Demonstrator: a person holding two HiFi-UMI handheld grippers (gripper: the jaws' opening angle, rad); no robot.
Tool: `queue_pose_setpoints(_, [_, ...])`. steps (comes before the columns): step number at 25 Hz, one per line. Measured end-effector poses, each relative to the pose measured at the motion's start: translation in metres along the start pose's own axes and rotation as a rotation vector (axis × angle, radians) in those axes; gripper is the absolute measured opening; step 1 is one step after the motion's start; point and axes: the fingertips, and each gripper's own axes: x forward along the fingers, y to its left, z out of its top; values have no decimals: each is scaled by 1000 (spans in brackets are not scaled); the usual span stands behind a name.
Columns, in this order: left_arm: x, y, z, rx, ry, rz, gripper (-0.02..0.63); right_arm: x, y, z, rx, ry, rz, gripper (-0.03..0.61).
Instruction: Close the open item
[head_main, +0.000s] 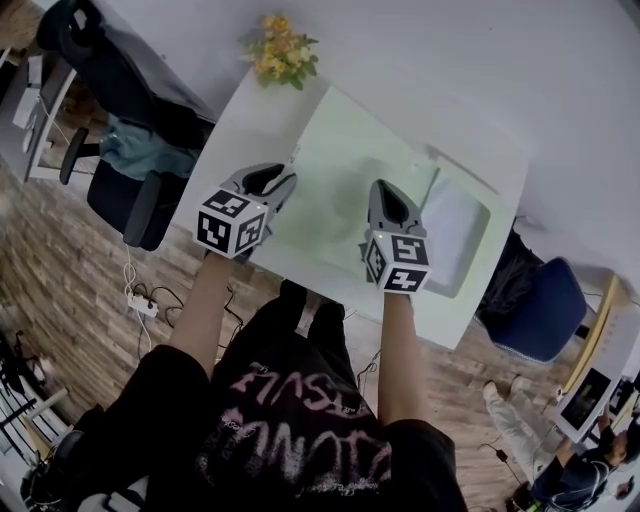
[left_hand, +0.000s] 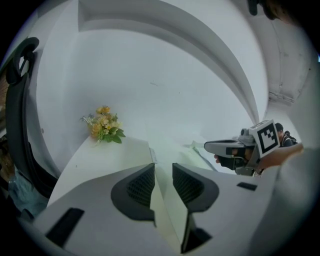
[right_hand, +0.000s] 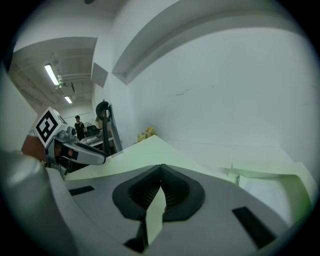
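The pale green folder is lying spread open on the white table, with its wide cover flap reaching toward the flowers and its paper-filled half sitting off to the right. The left gripper is pointing at the flap's left edge, its jaws standing apart and pinching nothing. The right gripper is pointing across the flap near the middle fold, its jaw tips pressing together with nothing between them.
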Motion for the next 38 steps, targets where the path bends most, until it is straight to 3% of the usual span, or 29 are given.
queue_pose_setpoints(8, [-4, -3, 5, 40, -9, 14, 78, -6, -1, -6, 12, -1, -5, 9])
queue_pose_setpoints(38, [-22, -38, 36, 168, -46, 61, 40, -34, -12, -7, 35, -32, -3, 9])
